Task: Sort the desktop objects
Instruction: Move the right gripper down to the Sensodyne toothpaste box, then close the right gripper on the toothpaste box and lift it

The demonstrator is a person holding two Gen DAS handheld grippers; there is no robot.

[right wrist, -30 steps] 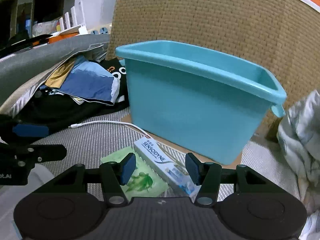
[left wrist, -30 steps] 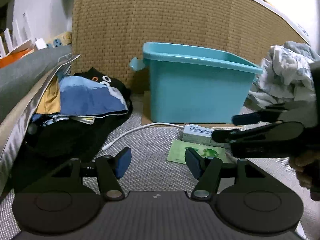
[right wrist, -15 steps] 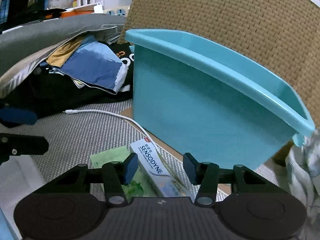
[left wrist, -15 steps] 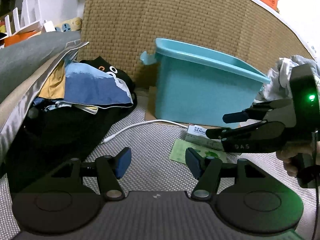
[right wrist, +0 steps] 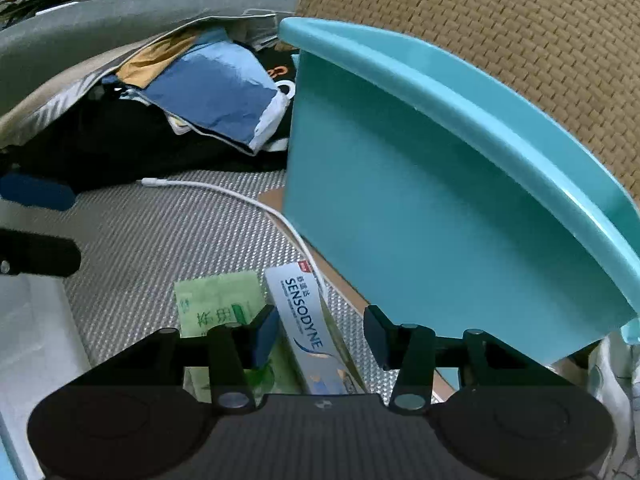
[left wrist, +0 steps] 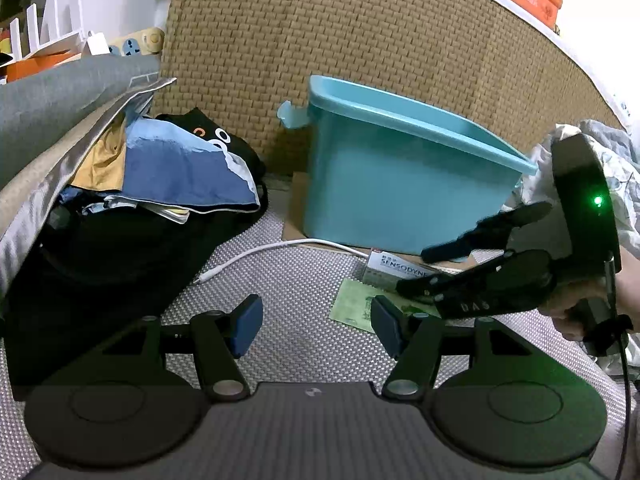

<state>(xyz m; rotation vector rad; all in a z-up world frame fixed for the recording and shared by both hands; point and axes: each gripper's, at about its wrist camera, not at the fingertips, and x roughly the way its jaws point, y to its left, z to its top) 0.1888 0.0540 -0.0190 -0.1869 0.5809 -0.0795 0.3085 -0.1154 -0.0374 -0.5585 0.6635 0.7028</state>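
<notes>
In the right wrist view, the right gripper [right wrist: 320, 330] sits low at the bottom centre with its jaws closing around a white toothpaste box [right wrist: 306, 320]; the left pad is just beside the box, the right pad still apart from it. The box lies on the grey mat [right wrist: 168, 236], partly over a green packet [right wrist: 218, 304], just in front of the teal bin [right wrist: 440, 216]. A white cable [right wrist: 240, 200] curves past. The left gripper [left wrist: 316, 328] hovers half open, holding nothing, at the bottom centre of its view.
</notes>
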